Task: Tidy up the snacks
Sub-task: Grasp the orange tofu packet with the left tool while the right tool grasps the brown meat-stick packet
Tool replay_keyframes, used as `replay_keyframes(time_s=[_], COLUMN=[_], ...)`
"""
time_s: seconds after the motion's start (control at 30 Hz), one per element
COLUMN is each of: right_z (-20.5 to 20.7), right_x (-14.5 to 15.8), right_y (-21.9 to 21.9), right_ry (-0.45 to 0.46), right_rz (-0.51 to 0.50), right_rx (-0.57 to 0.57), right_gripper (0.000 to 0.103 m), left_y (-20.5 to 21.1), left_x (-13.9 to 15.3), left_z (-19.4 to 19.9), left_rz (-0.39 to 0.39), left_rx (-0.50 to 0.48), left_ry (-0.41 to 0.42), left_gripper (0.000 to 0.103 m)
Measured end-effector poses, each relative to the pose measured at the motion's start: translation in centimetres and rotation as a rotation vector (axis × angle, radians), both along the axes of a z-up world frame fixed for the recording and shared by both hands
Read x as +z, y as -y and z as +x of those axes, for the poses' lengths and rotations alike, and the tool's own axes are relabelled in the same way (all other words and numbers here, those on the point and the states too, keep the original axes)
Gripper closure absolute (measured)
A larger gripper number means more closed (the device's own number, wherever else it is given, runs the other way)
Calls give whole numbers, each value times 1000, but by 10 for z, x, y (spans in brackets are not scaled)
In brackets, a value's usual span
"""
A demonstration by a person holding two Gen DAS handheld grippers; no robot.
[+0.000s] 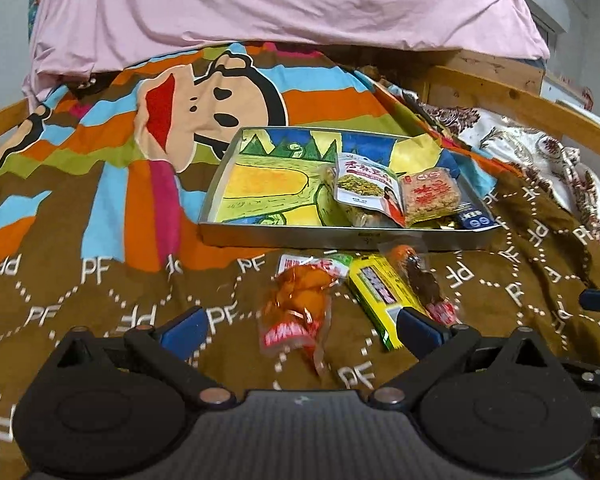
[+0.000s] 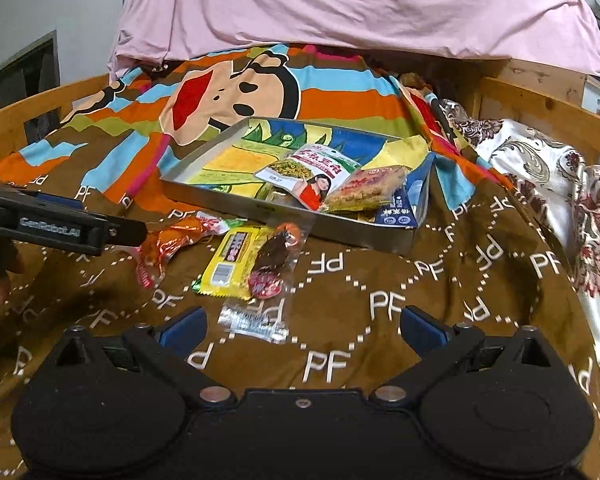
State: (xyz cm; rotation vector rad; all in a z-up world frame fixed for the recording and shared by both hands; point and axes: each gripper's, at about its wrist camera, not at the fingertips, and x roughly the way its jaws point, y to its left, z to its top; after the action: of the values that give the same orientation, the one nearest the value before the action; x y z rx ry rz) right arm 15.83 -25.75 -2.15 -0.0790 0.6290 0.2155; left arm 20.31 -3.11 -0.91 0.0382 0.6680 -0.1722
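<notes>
My left gripper (image 1: 300, 328) and right gripper (image 2: 300, 326) both stand with jaws wide apart, holding nothing. Open quilt (image 2: 380, 304) lies before the right one; wooden bed rails (image 2: 540, 104) bound the sides. Loose snacks lie at 12 o'clock of the left gripper: an orange pack (image 1: 296, 308), a yellow pack (image 1: 374, 292) and a dark sausage pack (image 1: 424, 280) overlapping it. Behind them at 12 o'clock sits the tray (image 1: 284, 236), its near wall facing me; its right end holds a green-pea bag (image 1: 366, 184), a rice-cake pack (image 1: 430, 194) and a blue pack (image 1: 476, 220).
</notes>
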Motion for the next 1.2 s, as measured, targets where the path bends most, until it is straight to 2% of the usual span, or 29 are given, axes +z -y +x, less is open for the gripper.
replay_keyframes(time_s=[0.27, 0.4, 0.63, 0.77, 0.93, 1.1, 1.2], right_z=[28, 47, 74, 85, 90, 92, 94], right_x=[-5, -15, -38, -46, -51, -55, -57], right_y=[-4, -2, -7, -14, -23, -26, -27], right_ry=[93, 98, 63, 47, 39, 43, 38], right_rz=[-1, 12, 36, 57, 60, 57, 66], right_rx=[47, 56, 65, 82, 96, 83, 78], right_gripper=[1, 1, 1, 7, 12, 21, 23], left_y=[7, 7, 17, 21, 15, 16, 15], left_x=[-12, -17, -23, -27, -34, -41, -46], left_z=[35, 51, 76, 90, 104, 106, 106], left_rz=[29, 20, 63, 107, 21, -1, -26], left_rx=[34, 56, -25, -86, -120, -173, -175], left_ry=[-39, -48, -36, -55, -106, -137, -162], left_gripper=[1, 1, 1, 1, 9, 21, 23])
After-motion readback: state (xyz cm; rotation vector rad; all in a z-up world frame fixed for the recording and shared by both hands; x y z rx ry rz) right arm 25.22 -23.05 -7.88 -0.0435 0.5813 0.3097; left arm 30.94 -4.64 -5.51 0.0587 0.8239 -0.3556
